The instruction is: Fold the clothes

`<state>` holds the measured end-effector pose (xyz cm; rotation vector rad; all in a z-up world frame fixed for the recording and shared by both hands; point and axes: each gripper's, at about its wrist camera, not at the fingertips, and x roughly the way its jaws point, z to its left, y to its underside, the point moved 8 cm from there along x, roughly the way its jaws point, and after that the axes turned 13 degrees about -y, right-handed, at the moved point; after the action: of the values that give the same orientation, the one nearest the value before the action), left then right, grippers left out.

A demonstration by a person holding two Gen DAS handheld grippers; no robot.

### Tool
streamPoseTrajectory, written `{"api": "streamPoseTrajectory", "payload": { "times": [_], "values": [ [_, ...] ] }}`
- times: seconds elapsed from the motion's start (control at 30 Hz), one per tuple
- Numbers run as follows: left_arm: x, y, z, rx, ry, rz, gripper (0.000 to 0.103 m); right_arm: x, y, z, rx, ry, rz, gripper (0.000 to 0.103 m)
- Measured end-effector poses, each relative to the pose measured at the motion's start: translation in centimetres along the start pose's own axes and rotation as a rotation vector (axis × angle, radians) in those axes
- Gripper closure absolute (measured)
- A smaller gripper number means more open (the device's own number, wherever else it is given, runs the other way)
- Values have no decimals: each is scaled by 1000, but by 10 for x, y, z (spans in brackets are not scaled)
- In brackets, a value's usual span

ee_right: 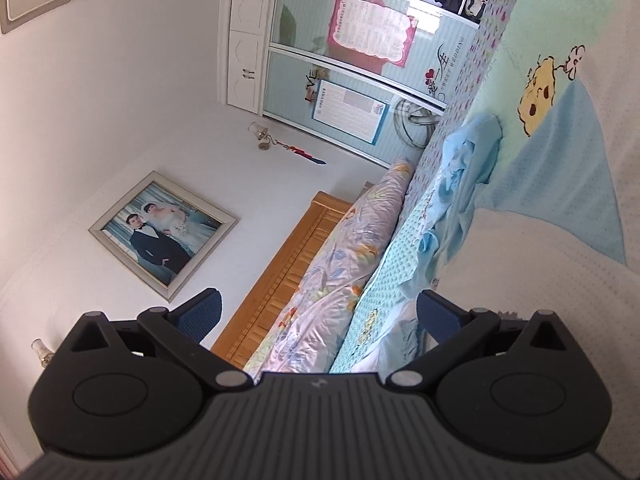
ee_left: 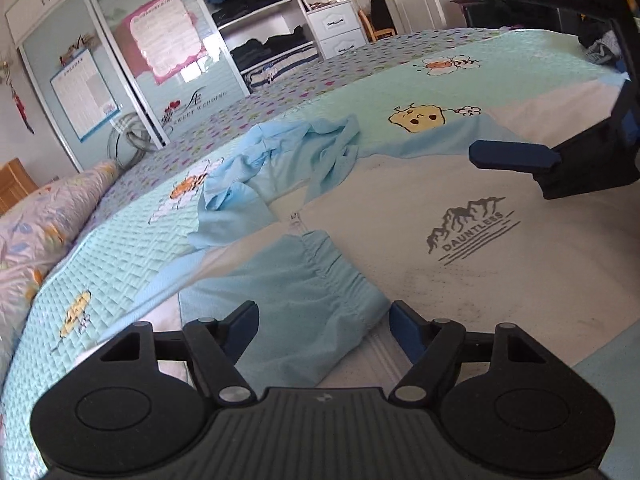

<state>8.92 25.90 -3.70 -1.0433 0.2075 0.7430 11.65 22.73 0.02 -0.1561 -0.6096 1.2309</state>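
Observation:
A white and light-blue jacket [ee_left: 460, 264] with a grey "DAUNTLESS" logo lies spread on the quilted bed [ee_left: 112, 256], its crumpled blue hood [ee_left: 288, 152] toward the far side. A blue sleeve cuff [ee_left: 308, 296] is folded over the jacket's zip and lies between the fingers of my left gripper [ee_left: 324, 322], which stands open around it. My right gripper [ee_left: 476, 66] hovers over the jacket's right part, turned on its side, wide open and empty. In the right wrist view the right gripper [ee_right: 320, 308] is open, one finger [ee_right: 438, 316] close to the white jacket [ee_right: 540, 280].
A floral duvet [ee_left: 48, 232] lies along the bed's left side by the wooden headboard [ee_right: 280, 272]. A wardrobe with sliding doors [ee_left: 120, 80] and open shelves stands beyond the bed. A small heap of clothes [ee_left: 600, 48] sits at the far right.

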Motion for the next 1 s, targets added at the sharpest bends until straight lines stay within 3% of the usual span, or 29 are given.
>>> {"api": "streamPoseTrajectory", "payload": {
  "times": [0.17, 0.23, 0.27, 0.4, 0.67, 1.0],
  "values": [
    [1, 1, -7, 15, 28, 5, 55, 1, 1, -5, -1, 22, 2, 0],
    [1, 0, -10, 25, 31, 3, 72, 0, 1, -7, 1, 29, 1, 0],
    [1, 0, -12, 34, 30, 2, 86, 0, 1, -8, 4, 30, -1, 0],
    [-3, 1, -16, 39, 12, -9, 90, -1, 0, -10, 13, 29, -14, 0],
    [-33, -14, 15, -114, -26, -73, 91, -4, -4, -12, 33, 22, -44, 0],
    [-18, -4, -33, -85, 107, 31, 90, -3, -3, -12, 26, 29, -33, 0]
  ]
}}
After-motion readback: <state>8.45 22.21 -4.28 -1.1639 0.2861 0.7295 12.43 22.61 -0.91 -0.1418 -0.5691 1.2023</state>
